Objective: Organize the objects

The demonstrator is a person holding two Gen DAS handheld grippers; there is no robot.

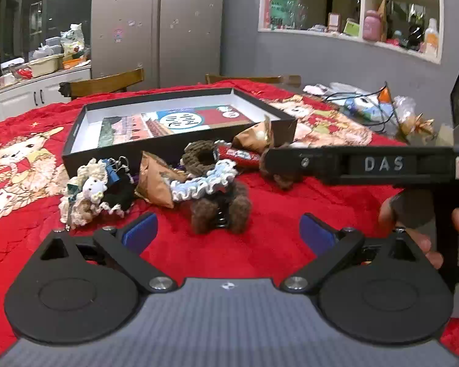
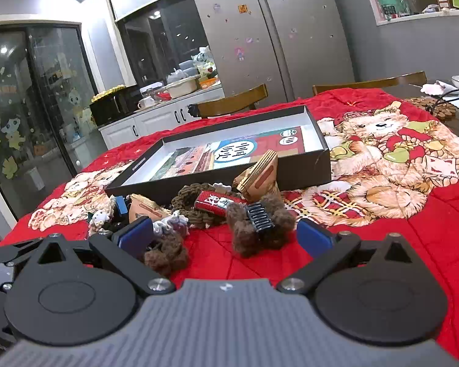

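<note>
I am holding both grippers over the red quilted cloth (image 1: 260,244) printed with teddy bears, and both are standing wide apart with nothing between their blue pads. The left gripper (image 1: 228,234) is pointing at a fuzzy brown hair claw (image 1: 220,209) lying just ahead of it; the right gripper (image 2: 226,238) is facing another brown fuzzy claw with a dark toothed clip (image 2: 258,224) on the cloth between its fingers, not touched. In the left view I am seeing the right gripper's black body crossing the frame at the right, and the raised letters "DAS" (image 1: 384,164) are reading clearly on it, with a hand (image 1: 419,229) gripping below. The pile to sort is sitting in front of a shallow black box (image 2: 306,171): a brown braided scrunchie (image 1: 199,156), a blue-and-white frilly scrunchie (image 1: 203,183), a small red packet (image 2: 218,203) with white characters I cannot make out, tan folded paper pieces (image 1: 153,180), a blue binder clip (image 1: 111,169) and a cream crocheted piece with a small white figure (image 1: 90,189). Inside the box a colourful printed sheet (image 1: 180,122) is lying flat, showing a round blue-rimmed badge with large characters that are staying unreadable to me. Behind, a silver fridge (image 2: 275,30) is carrying small stickers.
</note>
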